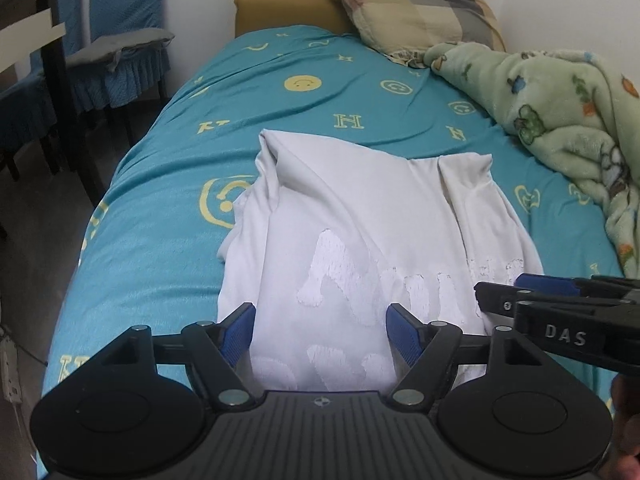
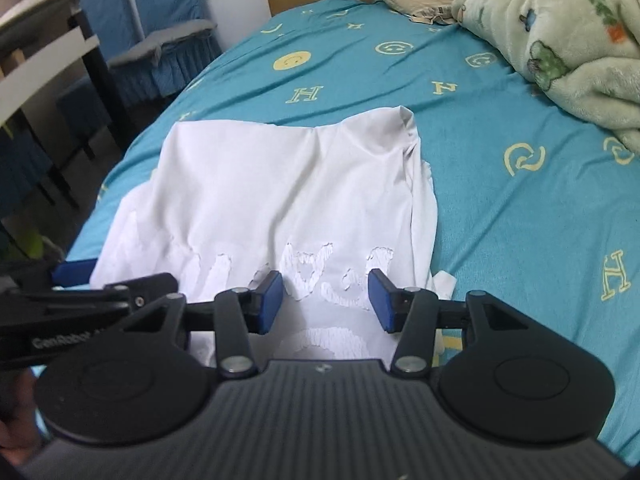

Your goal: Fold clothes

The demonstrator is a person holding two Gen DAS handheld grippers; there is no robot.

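A white T-shirt (image 1: 360,216) with raised white lettering lies partly folded on the teal bedsheet (image 1: 160,216), its sides turned in. It also shows in the right wrist view (image 2: 280,188). My left gripper (image 1: 322,334) is open, its blue pads (image 1: 238,332) apart over the shirt's near edge, holding nothing. My right gripper (image 2: 325,300) is open over the shirt's near right part, holding nothing. The right gripper also shows at the right of the left wrist view (image 1: 552,296), and the left gripper at the left of the right wrist view (image 2: 80,284).
A green fleece blanket (image 1: 560,120) is bunched along the bed's right side. A plaid pillow (image 1: 416,16) leans on the tan headboard (image 1: 280,8). Blue-covered chairs (image 1: 116,44) and a dark table stand left of the bed. The bed's left edge drops to the floor.
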